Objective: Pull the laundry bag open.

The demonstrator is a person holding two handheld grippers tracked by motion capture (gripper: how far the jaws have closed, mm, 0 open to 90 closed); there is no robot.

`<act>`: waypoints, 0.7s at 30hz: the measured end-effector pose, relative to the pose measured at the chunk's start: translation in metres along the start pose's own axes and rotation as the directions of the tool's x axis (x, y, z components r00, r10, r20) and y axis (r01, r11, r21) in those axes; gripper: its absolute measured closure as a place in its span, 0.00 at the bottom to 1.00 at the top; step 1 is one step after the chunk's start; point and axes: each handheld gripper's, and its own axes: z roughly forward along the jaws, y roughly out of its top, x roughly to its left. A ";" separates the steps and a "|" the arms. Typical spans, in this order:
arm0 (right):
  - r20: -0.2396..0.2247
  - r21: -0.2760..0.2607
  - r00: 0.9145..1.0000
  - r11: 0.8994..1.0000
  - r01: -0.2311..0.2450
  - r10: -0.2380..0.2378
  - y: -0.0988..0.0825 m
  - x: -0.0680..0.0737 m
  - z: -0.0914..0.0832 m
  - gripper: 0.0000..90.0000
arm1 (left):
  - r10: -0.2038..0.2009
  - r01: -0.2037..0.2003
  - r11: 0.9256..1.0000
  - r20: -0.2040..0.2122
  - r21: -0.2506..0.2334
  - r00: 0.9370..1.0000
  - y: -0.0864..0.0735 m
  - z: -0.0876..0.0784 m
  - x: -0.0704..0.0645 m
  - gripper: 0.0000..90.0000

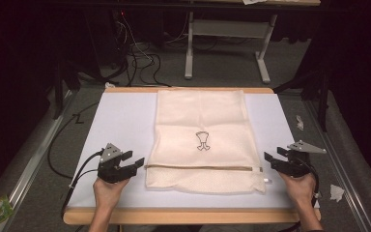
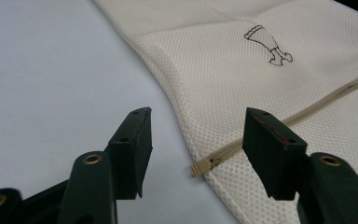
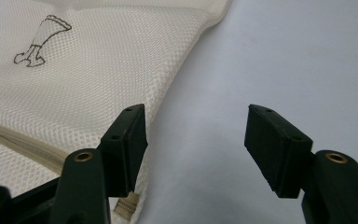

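Left tongs [image 1: 137,163], released, jaws wide apart with nothing between the pads, lie level at the bag's [image 1: 203,130] left edge, at the zip's [image 1: 198,167] left end. In the left gripper view the zip's end stop [image 2: 201,166] sits on the mesh between the two jaws, touched by neither. Right tongs [image 1: 274,159], likewise released and grasping nothing, sit just beside the bag's right edge, near the zip's right end; one jaw overhangs the mesh, the other the bare surface [image 1: 121,121]. The bag, cream mesh with a small dark emblem [image 1: 202,140], lies flat at the middle of the surface, zip running across its near part.
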 end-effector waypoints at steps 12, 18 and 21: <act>0.005 -0.056 0.999 0.998 -0.044 0.044 -0.003 -0.013 -0.014 0.42 | -0.029 0.027 0.999 -0.054 -0.034 0.998 -0.004 -0.016 0.011 0.41; 0.011 -0.078 0.998 0.995 -0.067 0.068 -0.007 -0.020 -0.018 0.43 | -0.055 0.052 0.998 -0.076 -0.043 0.996 -0.010 -0.024 0.020 0.41; 0.007 -0.077 0.997 0.994 -0.080 0.080 -0.009 -0.022 -0.020 0.44 | -0.067 0.063 0.997 -0.085 -0.051 0.994 -0.013 -0.027 0.024 0.41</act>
